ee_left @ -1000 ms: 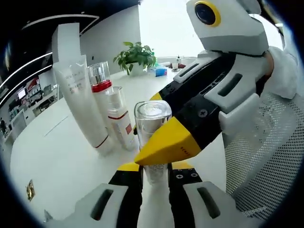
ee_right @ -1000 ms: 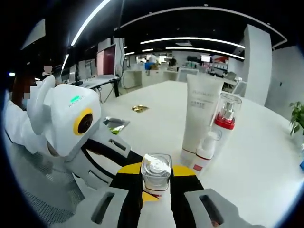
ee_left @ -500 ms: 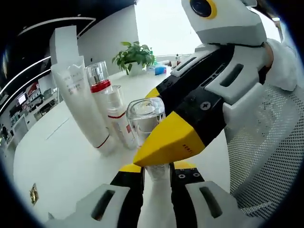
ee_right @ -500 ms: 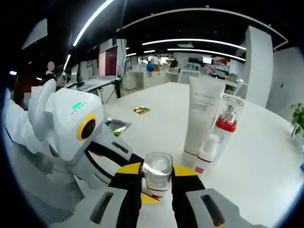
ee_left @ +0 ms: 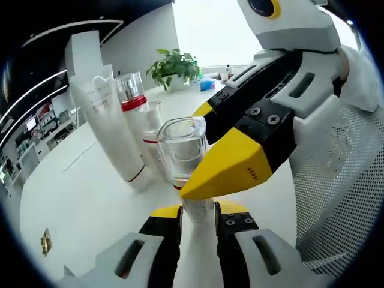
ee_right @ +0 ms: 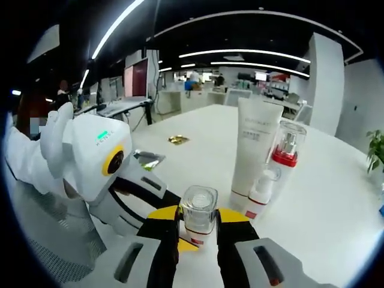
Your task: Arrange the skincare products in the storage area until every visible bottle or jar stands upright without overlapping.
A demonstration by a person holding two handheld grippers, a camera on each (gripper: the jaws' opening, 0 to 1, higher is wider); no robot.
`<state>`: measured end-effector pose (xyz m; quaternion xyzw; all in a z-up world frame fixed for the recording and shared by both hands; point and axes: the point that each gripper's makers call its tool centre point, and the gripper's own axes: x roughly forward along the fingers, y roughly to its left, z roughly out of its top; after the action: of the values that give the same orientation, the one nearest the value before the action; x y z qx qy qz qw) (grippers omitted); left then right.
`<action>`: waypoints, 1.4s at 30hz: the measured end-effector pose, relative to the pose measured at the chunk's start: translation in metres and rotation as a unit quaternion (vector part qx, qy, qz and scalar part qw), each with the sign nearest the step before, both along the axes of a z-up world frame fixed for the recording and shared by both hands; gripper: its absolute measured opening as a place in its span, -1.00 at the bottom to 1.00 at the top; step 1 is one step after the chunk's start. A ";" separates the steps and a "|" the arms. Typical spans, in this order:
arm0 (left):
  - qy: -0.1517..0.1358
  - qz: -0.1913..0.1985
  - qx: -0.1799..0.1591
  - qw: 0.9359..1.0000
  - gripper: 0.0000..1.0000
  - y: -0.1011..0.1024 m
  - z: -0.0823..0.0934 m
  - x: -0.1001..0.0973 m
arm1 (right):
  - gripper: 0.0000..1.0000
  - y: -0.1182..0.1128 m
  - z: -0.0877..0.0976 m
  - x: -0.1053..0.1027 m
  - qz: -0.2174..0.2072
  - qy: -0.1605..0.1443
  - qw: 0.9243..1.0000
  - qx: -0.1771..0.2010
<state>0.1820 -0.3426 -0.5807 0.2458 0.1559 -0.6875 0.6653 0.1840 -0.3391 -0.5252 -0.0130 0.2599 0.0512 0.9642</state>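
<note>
Both tongs, seemingly clamped on clear-capped bottle (ee_right: 199, 214), upright, white table (ee_right: 312, 198)

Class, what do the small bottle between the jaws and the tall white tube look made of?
Small bottle: clear glass or hard acrylic; you see through its thick cap and it glints.
Tall white tube: probably soft matte plastic; opaque, with dull, even shading and a flat crimped top.

Two low, close cameras are facing each other across one clear-capped bottle.

The left gripper view is looking along the white worktop (ee_left: 78, 192) toward a bright window and potted plant (ee_left: 174, 66); the right gripper view is looking the opposite way into the dim office. Both are sharing the clear-capped bottle (ee_left: 183, 150) (ee_right: 198, 211), the white tube (ee_left: 108, 126) (ee_right: 252, 147) and the red-collared bottle (ee_left: 135, 114) (ee_right: 285, 150).
</note>
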 end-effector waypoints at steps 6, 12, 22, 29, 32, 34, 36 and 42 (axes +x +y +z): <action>-0.007 0.015 0.004 1.000 -0.49 0.002 -0.001 0.007 | -0.69 0.000 -0.001 -0.001 0.000 0.002 1.000 -0.001; -0.015 0.034 0.007 0.999 -0.60 0.004 -0.002 0.017 | -0.69 -0.001 -0.001 -0.001 -0.003 0.002 1.000 -0.002; -0.021 0.061 0.016 0.998 -0.63 0.010 -0.004 0.029 | -0.70 -0.002 0.000 -0.003 -0.006 0.000 1.000 0.001; -0.018 0.074 0.018 0.997 -0.69 0.010 -0.005 0.033 | -0.72 -0.014 -0.002 -0.006 -0.008 0.012 1.000 0.020; -0.017 0.075 0.015 0.997 -0.67 0.007 -0.003 0.031 | -0.75 -0.027 -0.005 -0.008 -0.012 0.019 1.000 0.019; -0.016 0.075 0.012 0.997 -0.67 0.004 -0.002 0.029 | -0.75 -0.038 -0.009 -0.010 -0.014 0.027 0.999 0.018; -0.015 0.081 0.011 0.997 -0.68 0.001 -0.004 0.030 | -0.77 -0.047 -0.010 -0.011 -0.019 0.030 0.999 0.014; -0.019 0.088 0.017 0.996 -0.73 -0.004 -0.007 0.034 | -0.81 -0.060 -0.015 -0.007 -0.019 0.039 0.999 0.000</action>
<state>0.2164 -0.3466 -0.5881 0.2554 0.1762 -0.6191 0.7214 0.1775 -0.3986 -0.5406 -0.0058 0.2979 0.0330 0.9540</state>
